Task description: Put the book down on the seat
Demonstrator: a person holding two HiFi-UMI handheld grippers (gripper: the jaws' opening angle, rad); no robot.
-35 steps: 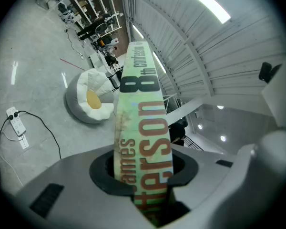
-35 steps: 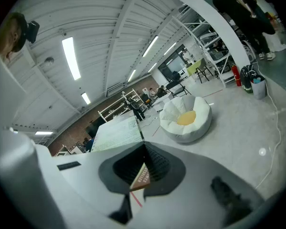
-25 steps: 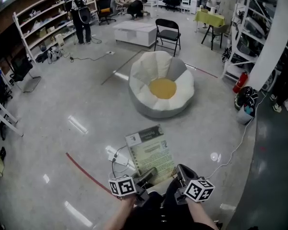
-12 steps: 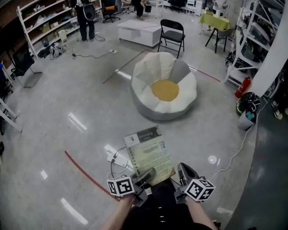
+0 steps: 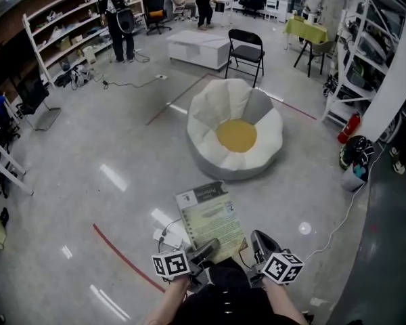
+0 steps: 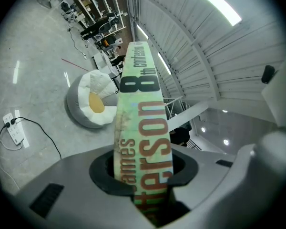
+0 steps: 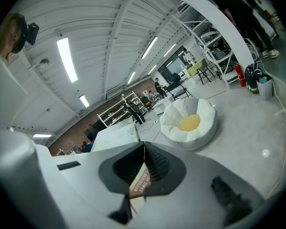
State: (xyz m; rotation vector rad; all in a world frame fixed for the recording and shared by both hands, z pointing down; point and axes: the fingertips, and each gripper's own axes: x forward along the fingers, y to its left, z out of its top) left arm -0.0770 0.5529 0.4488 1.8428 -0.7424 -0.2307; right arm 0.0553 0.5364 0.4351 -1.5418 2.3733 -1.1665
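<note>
A wide workshop with a glossy grey floor point(image 5: 74, 147), shelves point(image 5: 61, 29) along one wall and a folding chair point(image 5: 243, 49) lies ahead. The seat point(image 5: 235, 137), a white beanbag with a yellow centre, sits well beyond the jaw tips, so the book point(image 5: 211, 219) is not yet over it.

The book juts forward from both pairs of jaws, gripped only at its near end. The left gripper point(image 5: 206, 249) has its jaws part-way apart and clamped across the spine. The right gripper point(image 5: 260, 242) has its jaws nearly together, pinching a thin slice at the book's near corner.

That thin pinch looks like the weak point: with most of the book hanging out past the jaws, it could slip or twist there. The seat is soft and its petals slope (a poor landing spot), so a release over the rim might let the book slide to the floor. A power strip point(image 5: 169, 225) and its cable lie below the jaws, which could catch a foot.

Only the head view shows the cover and the gap to the seat. Only the left gripper view shows the spine lettering held between the pads. The right gripper view alone shows how little that side holds.
</note>
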